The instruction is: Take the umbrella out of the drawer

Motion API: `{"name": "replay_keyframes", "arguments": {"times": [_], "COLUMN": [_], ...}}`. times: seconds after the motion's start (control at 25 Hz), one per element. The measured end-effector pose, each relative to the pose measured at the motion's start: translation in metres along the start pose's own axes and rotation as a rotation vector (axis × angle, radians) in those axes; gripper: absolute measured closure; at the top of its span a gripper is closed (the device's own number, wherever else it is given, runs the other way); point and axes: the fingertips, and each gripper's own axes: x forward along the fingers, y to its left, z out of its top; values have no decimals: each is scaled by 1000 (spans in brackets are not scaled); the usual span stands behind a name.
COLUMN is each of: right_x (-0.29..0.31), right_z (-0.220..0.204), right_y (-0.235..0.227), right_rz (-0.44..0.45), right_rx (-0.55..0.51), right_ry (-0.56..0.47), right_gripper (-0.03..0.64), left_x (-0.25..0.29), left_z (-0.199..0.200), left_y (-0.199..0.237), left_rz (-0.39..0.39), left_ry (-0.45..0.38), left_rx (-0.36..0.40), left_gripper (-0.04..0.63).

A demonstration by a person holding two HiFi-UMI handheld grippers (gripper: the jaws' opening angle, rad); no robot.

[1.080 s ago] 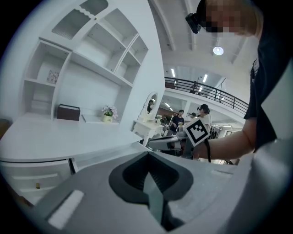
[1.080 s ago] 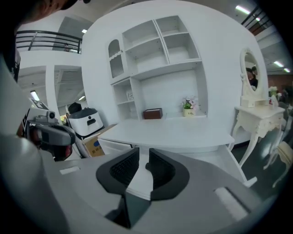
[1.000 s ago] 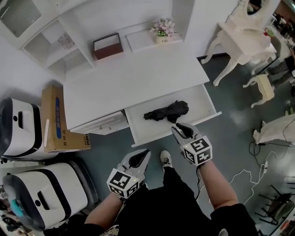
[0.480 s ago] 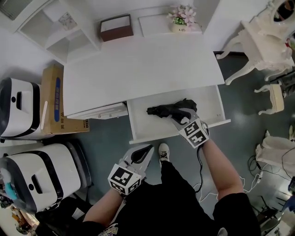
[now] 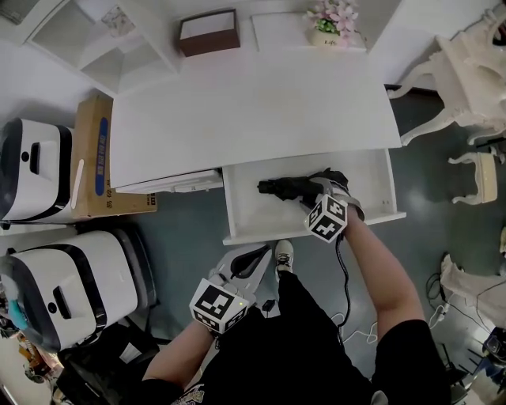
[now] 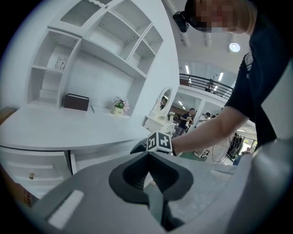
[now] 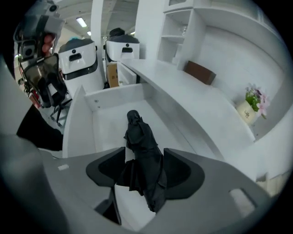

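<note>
A folded black umbrella (image 5: 283, 187) lies in the open white drawer (image 5: 241, 225) under the desk. My right gripper (image 5: 316, 190) reaches into the drawer, open, one jaw on each side of the umbrella's thick end. In the right gripper view the umbrella (image 7: 143, 151) fills the gap between the jaws of the right gripper (image 7: 144, 172) and still rests on the drawer floor (image 7: 107, 123), handle end pointing away. My left gripper (image 5: 254, 257) hangs shut and holding nothing by the person's leg, below the drawer front; in its own view the left gripper (image 6: 147, 157) has its jaws together.
The white desk top (image 5: 253, 111) carries a brown box (image 5: 208, 32) and a flower pot (image 5: 332, 20) at the back. A second drawer (image 5: 170, 182) stands slightly out at left. A cardboard box (image 5: 99, 158) and two white machines (image 5: 35, 182) (image 5: 71, 285) flank the left; white furniture (image 5: 466, 71) stands right.
My right gripper has moved forward from outside the drawer front into the drawer and now straddles the umbrella. The left gripper stays low and shut. The head camera shifted toward the desk.
</note>
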Motion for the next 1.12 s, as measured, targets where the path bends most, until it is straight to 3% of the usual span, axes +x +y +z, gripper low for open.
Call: {"name": "replay_keyframes", "arguments": {"times": [0.28,0.76,1.12], "right_x": [37,61,80], "right_z": [-18,-17,-22], "right_y": [-2,-22,-32], "right_rz": [30,61,25], "right_rx": [-232,-246,-350], "right_ry": [158,232,369], "right_gripper": [318,305,277], "left_x": [-4,-17,-12], "left_z": [-10,-28,-28], "left_y": [-4,2,-6], "left_rz": [21,76,80], "left_ry": [12,16,14], "left_rx": [-32,-89,-96], "left_gripper": [595,595,595]}}
